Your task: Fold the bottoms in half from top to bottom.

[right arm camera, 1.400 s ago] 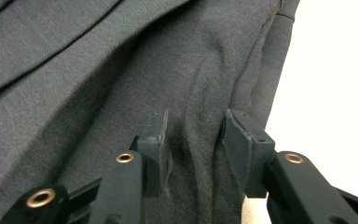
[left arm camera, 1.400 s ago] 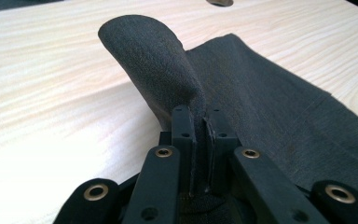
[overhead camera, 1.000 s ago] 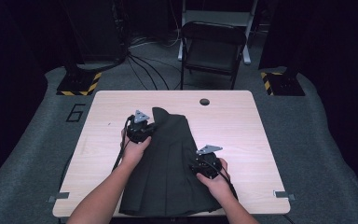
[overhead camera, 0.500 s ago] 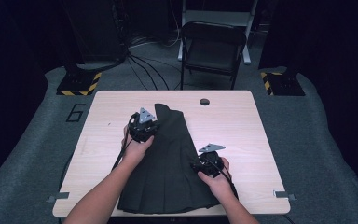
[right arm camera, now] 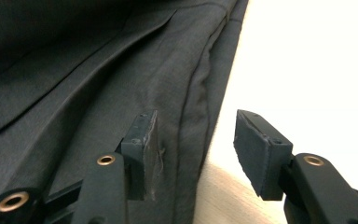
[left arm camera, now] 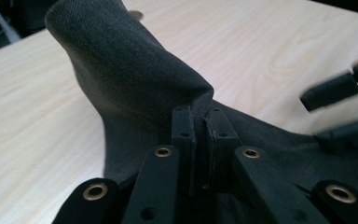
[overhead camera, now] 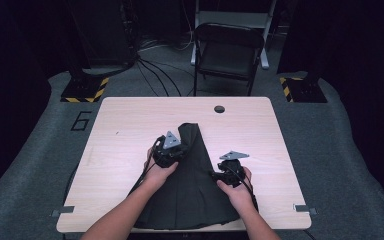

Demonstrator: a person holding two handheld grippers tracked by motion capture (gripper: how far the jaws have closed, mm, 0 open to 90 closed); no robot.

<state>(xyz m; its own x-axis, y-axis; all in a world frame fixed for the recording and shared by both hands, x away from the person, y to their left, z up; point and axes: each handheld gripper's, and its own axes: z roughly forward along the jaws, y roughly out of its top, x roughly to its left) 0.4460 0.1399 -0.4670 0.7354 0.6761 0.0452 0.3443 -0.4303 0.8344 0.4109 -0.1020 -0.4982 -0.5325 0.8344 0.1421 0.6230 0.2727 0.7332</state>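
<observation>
A dark cloth (overhead camera: 190, 195) lies on the pale wooden table (overhead camera: 120, 125), spreading from the middle of the high view down to the table's near edge at the bottom of the frame; its upper end narrows to a tip just above centre. The left gripper (overhead camera: 172, 150) sits at the cloth's upper left edge, held in the person's left hand (overhead camera: 157, 170), whose forearm comes in from the bottom left; in the left gripper view its jaws are pressed together on a fold of the cloth (left arm camera: 135, 79), which rises in a rounded hump toward the upper left of that frame, bare table (left arm camera: 32, 116) lying on both sides of it. The right gripper (overhead camera: 225, 172) is at the cloth's right edge, lower right of centre, in the right hand (overhead camera: 237, 190); in the right gripper view (right arm camera: 193, 144) its jaws stand well apart, one pad over the cloth (right arm camera: 74, 84) and the other over the bright table (right arm camera: 317, 60), the cloth's seamed edge running between them from the top of the frame down to the bottom. At the right side of the left gripper view two blurred black jaws of the other gripper (left arm camera: 340, 100) hang over the cloth. Beyond the table's far edge a dark folding chair (overhead camera: 228, 50) stands on the grey floor (overhead camera: 340, 135) at the top of the frame; a small round hole (overhead camera: 219, 109) shows in the table near that edge.
</observation>
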